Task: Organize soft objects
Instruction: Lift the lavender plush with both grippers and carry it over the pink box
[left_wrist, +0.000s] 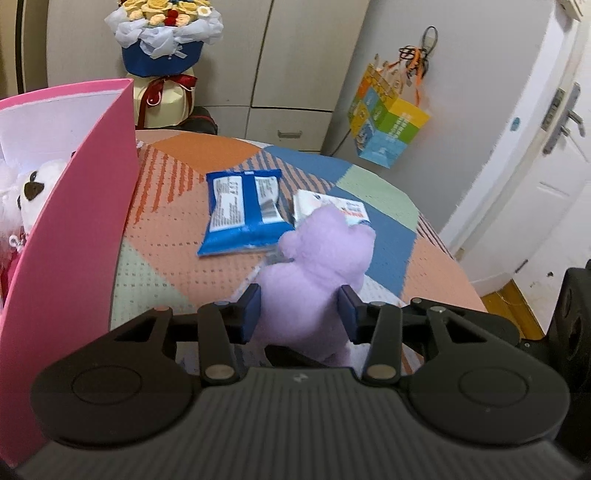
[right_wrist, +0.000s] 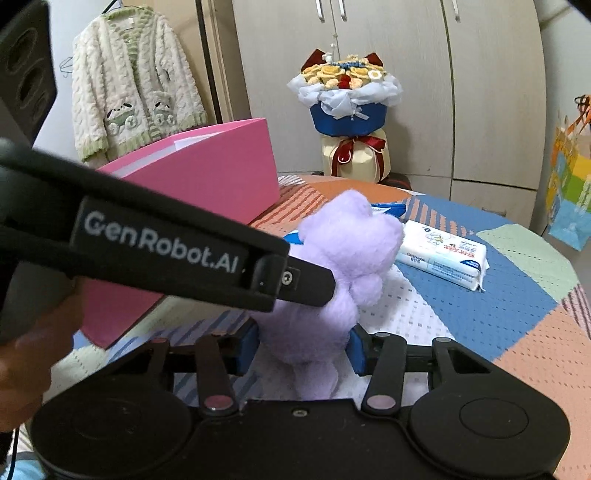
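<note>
Purple plush toy (left_wrist: 314, 273) sits between the blue pads of both my tools at once. On the left wrist view, my left gripper (left_wrist: 302, 310) has its two pads pressed into the plush's lower body, one on each side, so it is clamped on the toy. On the right wrist view, my right gripper (right_wrist: 303, 345) grips the same plush (right_wrist: 343, 258) low down, pads sunk into the fur on both sides; the left tool's black arm crosses that view from the left and ends against the toy.

The plush stands above a patchwork tablecloth (left_wrist: 166, 236) of orange, blue and pale green panels; I cannot tell whether its base touches the cloth.

Just beside it on my left rises a pink box (left_wrist: 74, 229), open, with a white plush with a dark nose (left_wrist: 35, 188) inside.

Just past the purple toy lies a blue snack packet (left_wrist: 242, 212) flat on the cloth, and beside that a white tissue pack (right_wrist: 443, 254), partly hidden behind the toy's head in the left view.

Farther back, off the table's far edge, stands a flower bouquet (right_wrist: 345, 107) in blue and white wrapping, before beige cabinet doors (right_wrist: 406, 74). A cream knitted cardigan (right_wrist: 133, 81) hangs at the left, and a colourful paper bag (left_wrist: 388, 118) hangs on the wall at the right.
</note>
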